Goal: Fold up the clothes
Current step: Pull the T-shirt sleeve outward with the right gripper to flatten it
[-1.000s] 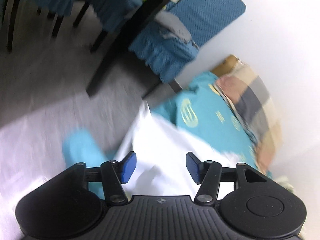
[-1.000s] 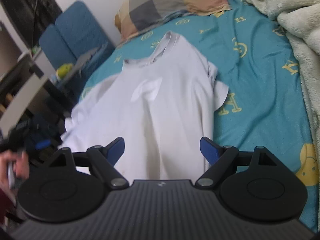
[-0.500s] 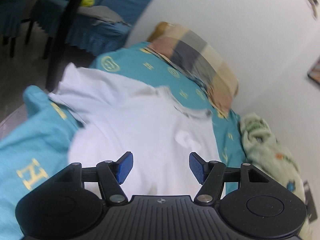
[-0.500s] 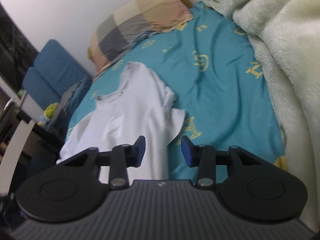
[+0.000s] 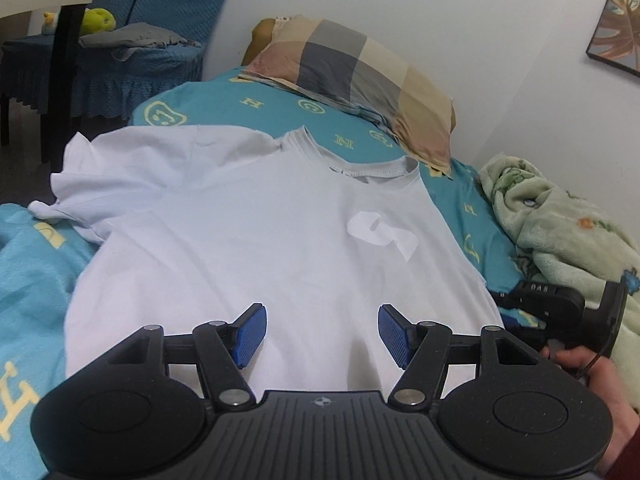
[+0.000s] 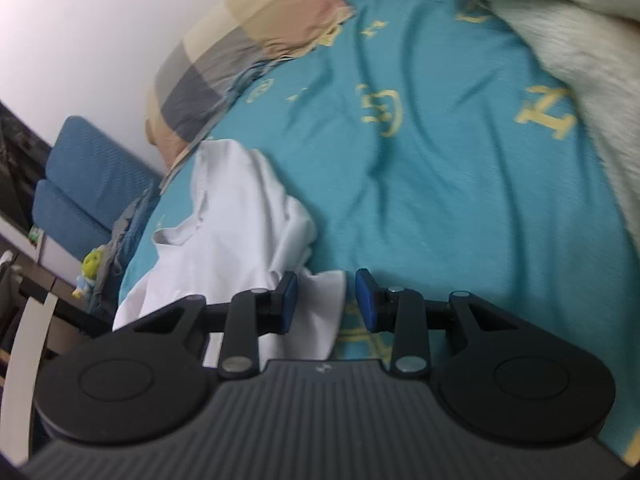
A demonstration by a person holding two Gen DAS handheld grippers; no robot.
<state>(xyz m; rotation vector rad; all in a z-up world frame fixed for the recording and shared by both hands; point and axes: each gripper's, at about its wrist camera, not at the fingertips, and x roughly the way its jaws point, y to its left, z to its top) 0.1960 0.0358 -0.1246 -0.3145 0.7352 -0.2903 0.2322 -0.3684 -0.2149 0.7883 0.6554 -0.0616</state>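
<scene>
In the left wrist view, the left gripper hovers over the lower body of a white T-shirt, its blue fingers held well apart with nothing between them but the cloth below. The shirt lies spread face up on the bed, collar toward the head end where a checked pillow rests, one sleeve reaching the bed's left edge. A green blanket is heaped along the right side. At the shirt's right hem edge the right gripper shows, held by a hand in a dark red sleeve.

In the right wrist view, slightly blurred, the right gripper has its fingers closing, a narrow gap left, with a corner of the T-shirt lying between them; the pads do not visibly press on it. The shirt sits toward the bed's left edge, the pillow beyond it.
</scene>
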